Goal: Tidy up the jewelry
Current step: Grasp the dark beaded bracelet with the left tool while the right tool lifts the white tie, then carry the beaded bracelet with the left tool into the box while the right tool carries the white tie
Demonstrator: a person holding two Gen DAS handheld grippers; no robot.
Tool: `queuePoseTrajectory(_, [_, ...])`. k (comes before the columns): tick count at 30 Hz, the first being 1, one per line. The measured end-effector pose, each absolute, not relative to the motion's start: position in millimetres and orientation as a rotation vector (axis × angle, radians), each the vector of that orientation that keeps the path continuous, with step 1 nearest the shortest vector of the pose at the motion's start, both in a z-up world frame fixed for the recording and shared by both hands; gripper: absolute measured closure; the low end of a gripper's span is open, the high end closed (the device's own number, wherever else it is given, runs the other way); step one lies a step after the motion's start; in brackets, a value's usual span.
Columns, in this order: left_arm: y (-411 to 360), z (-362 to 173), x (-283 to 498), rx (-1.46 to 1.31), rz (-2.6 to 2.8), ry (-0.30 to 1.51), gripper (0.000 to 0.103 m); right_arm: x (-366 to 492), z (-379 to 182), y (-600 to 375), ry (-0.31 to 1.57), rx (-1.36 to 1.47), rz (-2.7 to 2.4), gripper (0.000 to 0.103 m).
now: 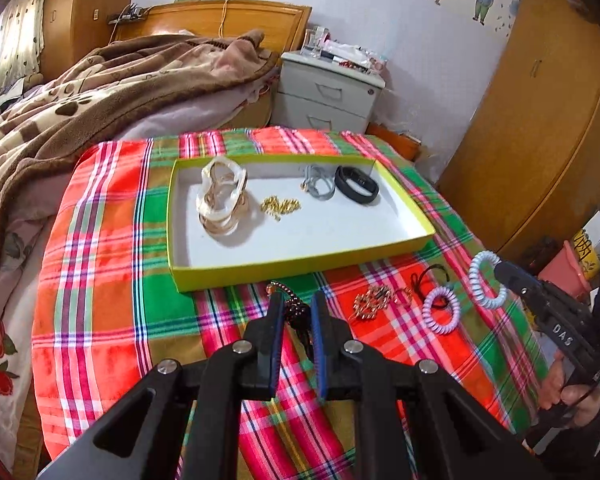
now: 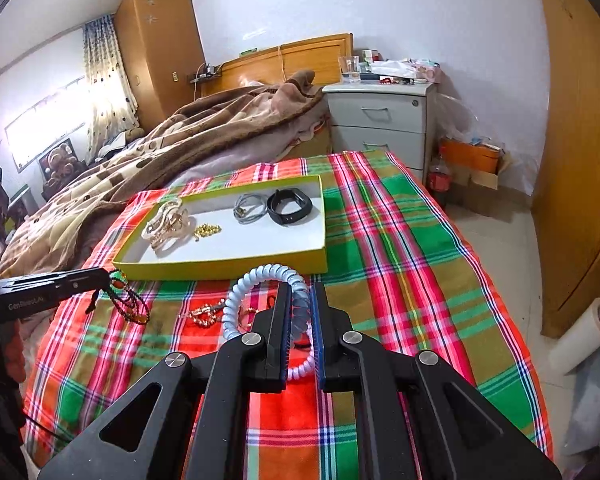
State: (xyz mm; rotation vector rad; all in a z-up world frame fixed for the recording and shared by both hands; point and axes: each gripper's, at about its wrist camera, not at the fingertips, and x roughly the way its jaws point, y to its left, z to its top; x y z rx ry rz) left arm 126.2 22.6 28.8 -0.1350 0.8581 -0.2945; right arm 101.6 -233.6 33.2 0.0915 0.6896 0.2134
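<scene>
The left gripper (image 1: 296,304) pinched a dark beaded necklace (image 2: 130,300); the right gripper (image 2: 300,296) clamped a pale-blue spiral hair tie (image 2: 260,280) beside the cardboard tray's (image 2: 220,270) yellow edge.

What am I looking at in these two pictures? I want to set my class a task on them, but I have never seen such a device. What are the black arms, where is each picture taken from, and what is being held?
There is no robot here: a person holds a two-finger grabber in each hand, with a camera on each looking along its fingers. One picture is from the left gripper, the other from the right gripper.

A plaid cloth covers the surface. On it stands a shallow yellow tray holding bangles, a gold chain, a grey cord and a black band. Beside the tray lie gold pieces, a black hair tie and a lilac coil tie.

The left gripper is shut on a dark beaded bracelet, the right on a pale blue coil tie.
</scene>
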Motion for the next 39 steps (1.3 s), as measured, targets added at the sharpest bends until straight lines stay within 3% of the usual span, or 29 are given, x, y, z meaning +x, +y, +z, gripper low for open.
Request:
queuePoseTrajectory(18, [16, 60, 163, -0.141, -0.34, 0.79, 0.089, 142, 44, -221, 0.709, 0.108, 0.242, 0.093])
queuePoseTrajectory(39, [0, 48, 250, -0.178, -0.363, 0.826, 0.091, 220, 22, -205, 0.787, 0.067, 0.23, 0.093])
